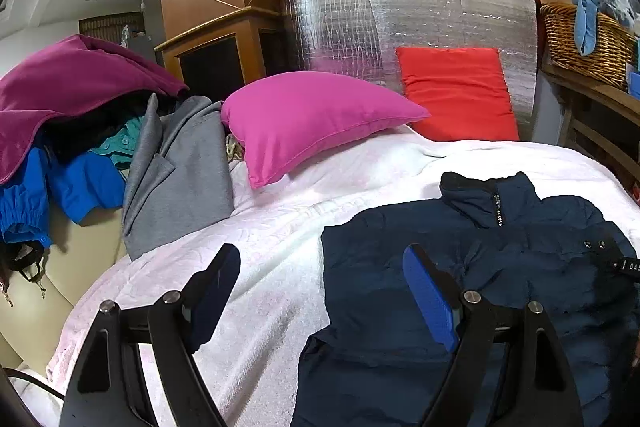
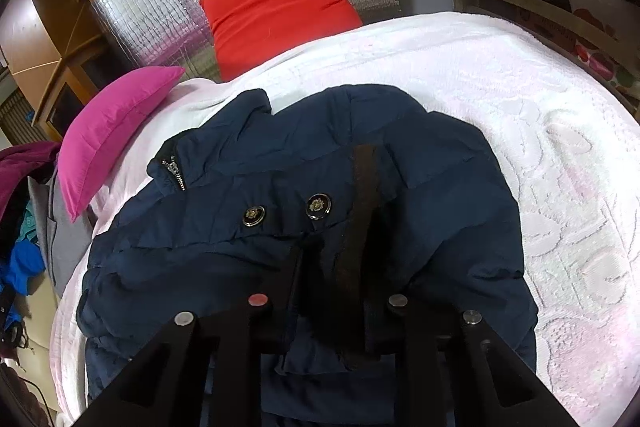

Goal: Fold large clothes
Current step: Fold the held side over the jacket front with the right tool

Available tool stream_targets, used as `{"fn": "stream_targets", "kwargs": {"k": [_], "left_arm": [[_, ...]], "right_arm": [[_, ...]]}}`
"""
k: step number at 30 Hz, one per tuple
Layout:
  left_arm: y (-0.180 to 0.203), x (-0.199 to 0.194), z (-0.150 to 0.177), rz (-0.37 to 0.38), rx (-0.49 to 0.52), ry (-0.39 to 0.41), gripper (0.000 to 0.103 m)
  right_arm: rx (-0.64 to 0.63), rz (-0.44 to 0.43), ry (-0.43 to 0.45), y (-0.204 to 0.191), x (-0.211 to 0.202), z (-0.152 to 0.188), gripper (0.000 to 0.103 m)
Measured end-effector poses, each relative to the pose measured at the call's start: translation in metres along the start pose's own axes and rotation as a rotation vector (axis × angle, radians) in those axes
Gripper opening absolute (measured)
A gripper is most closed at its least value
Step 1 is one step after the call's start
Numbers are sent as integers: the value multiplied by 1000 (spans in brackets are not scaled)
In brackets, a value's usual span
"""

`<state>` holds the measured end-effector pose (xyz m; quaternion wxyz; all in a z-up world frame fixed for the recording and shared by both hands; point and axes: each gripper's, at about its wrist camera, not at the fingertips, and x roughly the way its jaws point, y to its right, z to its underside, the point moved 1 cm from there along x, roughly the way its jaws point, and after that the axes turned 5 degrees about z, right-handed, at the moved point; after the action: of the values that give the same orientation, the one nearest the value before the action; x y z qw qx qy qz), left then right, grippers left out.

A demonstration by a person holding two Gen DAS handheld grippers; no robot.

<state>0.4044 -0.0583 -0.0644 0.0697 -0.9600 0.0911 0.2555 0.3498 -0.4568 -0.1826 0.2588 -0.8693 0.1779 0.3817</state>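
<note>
The puffy navy quilted jacket (image 2: 304, 227) lies on the white-blanketed bed (image 2: 540, 147). Right gripper (image 2: 336, 267) fingers pinch its fabric; left gripper (image 1: 320, 291) fingers gape. Slippery padding might slide free.

item: navy quilted jacket (image 2: 280, 187) | state: partly folded, bunched, front up | details: stand-up collar with zip (image 2: 174, 173) at far left, two dark round metal buttons (image 2: 318, 205), dark strap across the front | place: on a white textured bedspread (image 2: 520, 131), below the pink cushion (image 2: 116, 131)
</note>
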Motion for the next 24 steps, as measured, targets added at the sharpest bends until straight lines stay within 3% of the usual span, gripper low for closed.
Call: {"fn": "stream_targets", "kwargs": {"k": [6, 8, 10, 12, 16, 19, 21, 24], "left_arm": [[-3, 3, 1, -10, -2, -5, 84], [-5, 12, 3, -19, -2, -37, 85], [-7, 32, 10, -22, -13, -117, 88], [-13, 58, 20, -14, -48, -231, 88], [-28, 91, 38, 14, -172, -383, 88], [-43, 98, 40, 42, -280, -393, 88], [-50, 98, 38, 61, -328, -379, 88], [-55, 108, 40, 104, -369, -394, 88]], "right_arm": [[-25, 2, 94, -5, -18, -4, 19], [-35, 7, 87, -6, -16, -4, 19], [-31, 32, 32, -3, -4, -3, 19], [10, 3, -24, 5, 5, -3, 22], [60, -40, -22, 18, -4, -7, 22], [112, -73, 3, 36, -15, -13, 33], [155, -76, 32, 52, -23, -17, 61], [222, -87, 67, 74, -33, -20, 68]]}}
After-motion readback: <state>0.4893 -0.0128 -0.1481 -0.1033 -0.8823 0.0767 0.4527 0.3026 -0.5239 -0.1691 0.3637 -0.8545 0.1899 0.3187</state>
